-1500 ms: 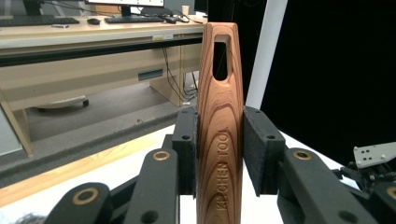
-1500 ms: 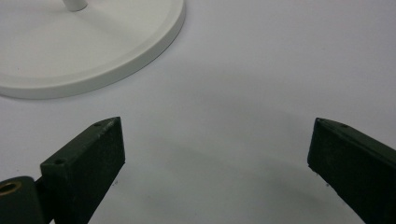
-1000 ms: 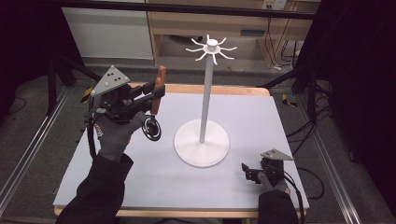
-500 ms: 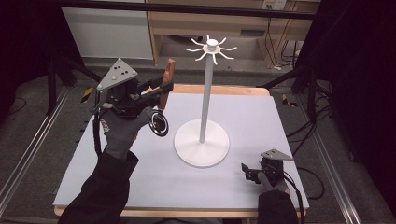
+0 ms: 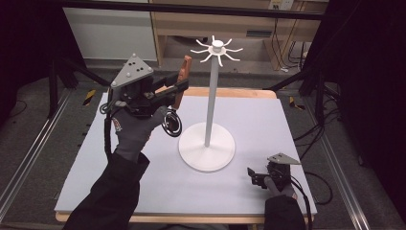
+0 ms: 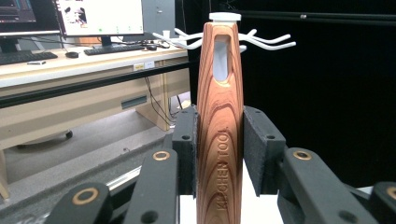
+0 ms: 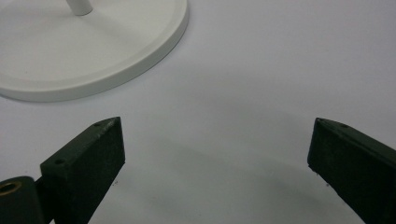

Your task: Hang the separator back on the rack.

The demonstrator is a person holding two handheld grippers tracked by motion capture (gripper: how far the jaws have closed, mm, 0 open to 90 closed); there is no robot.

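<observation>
The left gripper (image 5: 178,87) is clamped on a wooden kitchen tool (image 6: 219,126), its two matte black pads pressed flat against the sides of the handle. The handle is smooth, reddish-brown wood with bold curved grain, tapering toward a rounded top pierced by a long oval hanging slot, and the words KITCHEN TOOL are stamped lengthwise low on its face. In the high view the tool (image 5: 183,76) stands nearly upright above the table's far-left part, at about ten o'clock from the white stand (image 5: 209,108) and well apart from its pole; a round black wire part (image 5: 172,123) hangs below the gloved hand, its exact form hard to make out. The stand is plain white, a thin straight pole on a round flat base (image 7: 93,56) with a rounded rim, crowned by slim curved hook arms (image 6: 268,41) spreading like spokes. In the left gripper view the handle covers the pole and part of the crown, and its lower end is cut off by the picture edge. The right gripper (image 5: 252,177) rests at about four o'clock from the base on the pale, smooth table (image 5: 268,124), its jaws spread wide with nothing between them; their tips alone appear in the right gripper view, the rest cut off.
</observation>
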